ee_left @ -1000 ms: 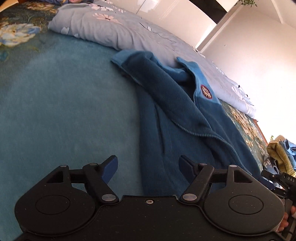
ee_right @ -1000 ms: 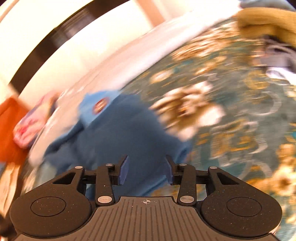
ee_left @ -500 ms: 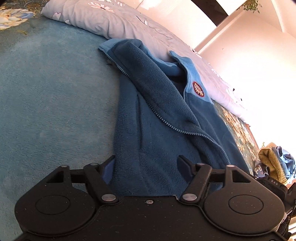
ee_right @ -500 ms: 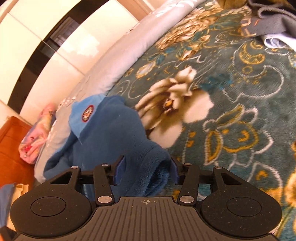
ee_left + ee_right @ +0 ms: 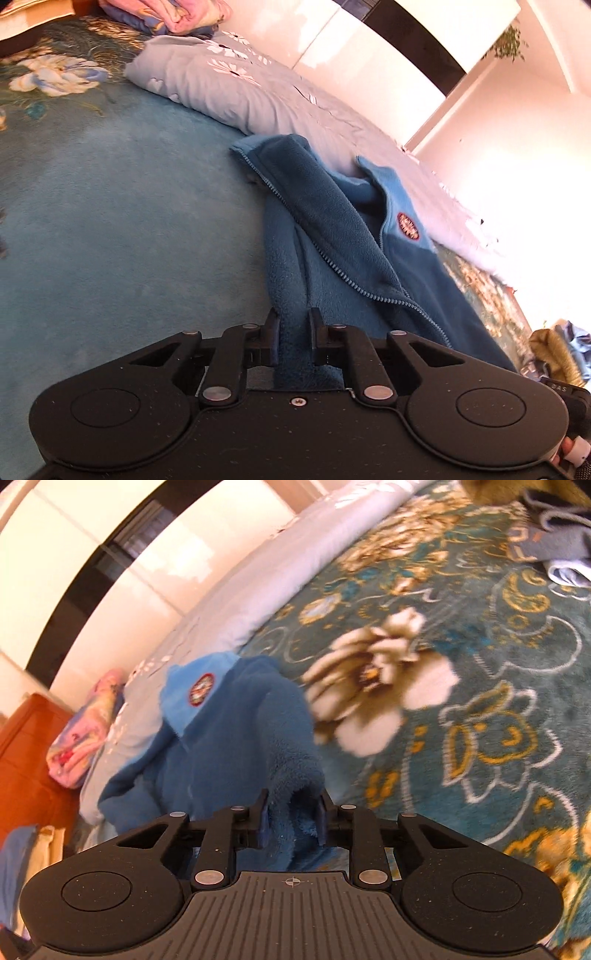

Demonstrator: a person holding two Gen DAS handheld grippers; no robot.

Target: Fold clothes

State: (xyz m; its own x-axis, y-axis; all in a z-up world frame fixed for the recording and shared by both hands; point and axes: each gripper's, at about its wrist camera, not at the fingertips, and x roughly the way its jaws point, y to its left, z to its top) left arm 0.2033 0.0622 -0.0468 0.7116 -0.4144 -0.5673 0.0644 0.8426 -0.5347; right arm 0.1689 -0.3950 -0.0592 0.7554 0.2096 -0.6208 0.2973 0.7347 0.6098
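Now you're pinching the blue fleece jacket (image 5: 343,258) at its hem, left gripper (image 5: 294,332) and right gripper (image 5: 293,819) both clamping thick, soft, floppy pile; collar lying toward one o'clock on the bedspread (image 5: 110,221).

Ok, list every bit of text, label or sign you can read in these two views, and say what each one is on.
"DAS": white letters on a black device at the right edge of the left wrist view; possibly cut off.
Round red-rimmed patch on the blue fleece jacket: pattern shows, any lettering too small to read.
Same patch in the right wrist view: blurred, unreadable.
Crosshair mark on the right gripper's body: a symbol, no text.
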